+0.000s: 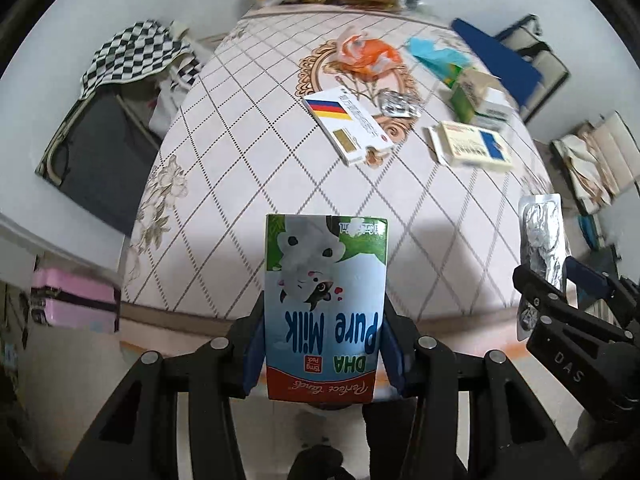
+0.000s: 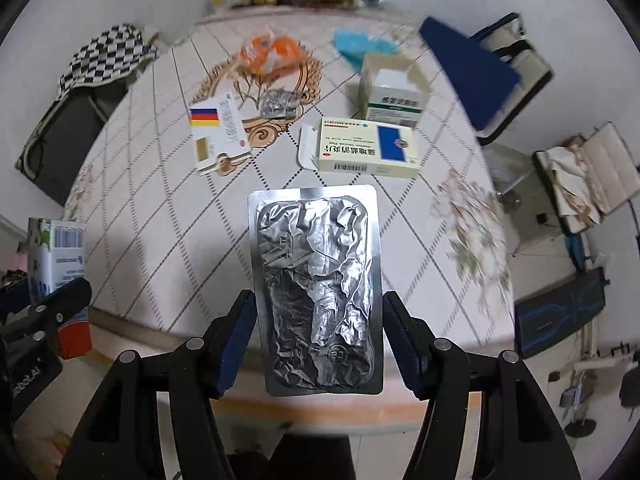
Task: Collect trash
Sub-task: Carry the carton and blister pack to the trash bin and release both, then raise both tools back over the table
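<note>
My left gripper point(image 1: 325, 344) is shut on a "Pure Milk" carton point(image 1: 326, 300), held upside down above the table's near edge. My right gripper point(image 2: 318, 340) is shut on a crumpled silver foil blister pack point(image 2: 316, 288), also above the near edge. The right gripper and the foil pack point(image 1: 542, 240) show at the right of the left wrist view; the carton point(image 2: 56, 256) shows at the left of the right wrist view. On the table point(image 1: 248, 168) lie an orange wrapper point(image 1: 368, 54), a flag-striped box point(image 1: 346, 124), a small foil pack point(image 1: 400, 104) and medicine boxes point(image 2: 370, 148).
A teal wrapper point(image 1: 432, 50) and a green-white box point(image 2: 394, 94) lie at the far right of the table. A checkered cloth point(image 1: 132, 54) hangs on a chair at left. A pink case point(image 1: 76, 300) stands on the floor at left. Boxes are stacked behind the table.
</note>
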Action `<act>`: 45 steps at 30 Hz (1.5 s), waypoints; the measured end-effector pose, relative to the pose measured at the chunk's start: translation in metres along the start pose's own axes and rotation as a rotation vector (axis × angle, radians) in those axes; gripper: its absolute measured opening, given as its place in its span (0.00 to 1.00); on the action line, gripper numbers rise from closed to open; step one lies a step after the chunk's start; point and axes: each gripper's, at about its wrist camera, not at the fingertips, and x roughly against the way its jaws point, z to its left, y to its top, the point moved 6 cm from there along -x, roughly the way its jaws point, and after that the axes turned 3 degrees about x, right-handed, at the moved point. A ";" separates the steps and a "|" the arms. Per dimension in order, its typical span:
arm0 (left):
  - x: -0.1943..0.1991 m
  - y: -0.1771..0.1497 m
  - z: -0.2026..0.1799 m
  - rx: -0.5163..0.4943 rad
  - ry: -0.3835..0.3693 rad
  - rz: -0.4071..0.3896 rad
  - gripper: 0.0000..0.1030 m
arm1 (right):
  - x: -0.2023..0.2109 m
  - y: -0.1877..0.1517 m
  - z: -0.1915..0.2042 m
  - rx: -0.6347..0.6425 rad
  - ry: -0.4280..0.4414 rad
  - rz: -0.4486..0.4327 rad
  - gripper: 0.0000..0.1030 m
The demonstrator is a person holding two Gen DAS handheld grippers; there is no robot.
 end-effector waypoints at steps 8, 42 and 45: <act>0.010 -0.082 0.025 -0.066 -0.066 0.051 0.44 | 0.050 -0.096 0.044 -0.066 -0.035 0.003 0.64; -0.334 -0.274 0.033 0.165 -0.166 0.470 0.98 | -0.357 -0.375 0.080 -0.466 0.524 0.489 0.92; -0.301 -0.266 0.044 0.108 -0.052 0.379 0.98 | -0.338 -0.364 0.078 -0.376 0.452 0.463 0.97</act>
